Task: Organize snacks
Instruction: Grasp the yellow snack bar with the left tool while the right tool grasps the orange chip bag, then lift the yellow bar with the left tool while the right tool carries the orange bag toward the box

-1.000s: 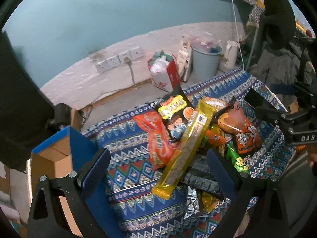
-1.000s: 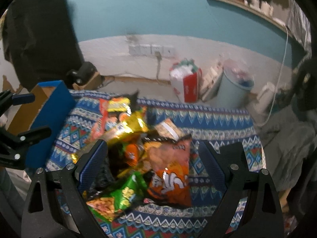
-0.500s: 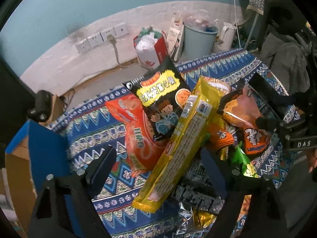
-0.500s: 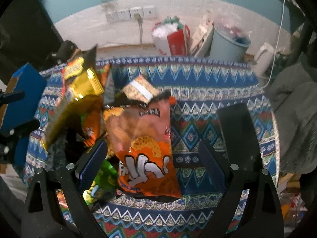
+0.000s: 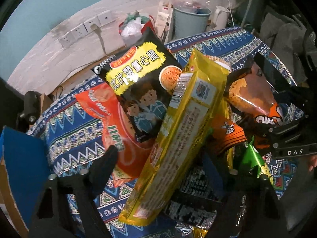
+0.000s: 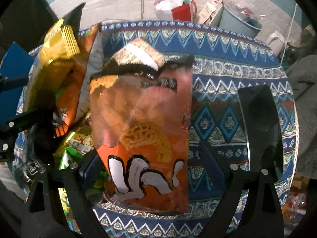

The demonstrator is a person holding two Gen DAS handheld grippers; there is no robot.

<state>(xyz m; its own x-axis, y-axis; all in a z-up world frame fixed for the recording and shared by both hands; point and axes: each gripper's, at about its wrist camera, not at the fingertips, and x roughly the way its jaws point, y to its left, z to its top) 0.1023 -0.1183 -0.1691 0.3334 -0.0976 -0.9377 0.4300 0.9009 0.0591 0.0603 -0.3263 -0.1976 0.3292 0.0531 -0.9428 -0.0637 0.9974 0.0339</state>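
A pile of snack packets lies on a table with a patterned blue cloth (image 5: 75, 134). My left gripper (image 5: 160, 164) is open, its fingers on either side of a long yellow packet (image 5: 178, 138). Beside that packet lie a black packet with cartoon children (image 5: 138, 83) and a red-orange packet (image 5: 111, 123). My right gripper (image 6: 150, 164) is open over a large orange chip bag (image 6: 146, 130); this bag also shows in the left wrist view (image 5: 255, 103). A green packet (image 5: 257, 164) lies low in the pile.
A blue-edged cardboard box (image 5: 17, 168) stands at the table's left. Behind the table on the floor are a grey-blue bin (image 5: 190, 25), a red bag (image 6: 182, 11), a white kettle (image 5: 220, 17) and wall sockets (image 5: 87, 29). Bare cloth lies right of the orange bag (image 6: 218, 103).
Both grippers have moved down and forward toward the pile. The yellow packet now sits between my left fingers, the orange bag between my right fingers. Both stay open.
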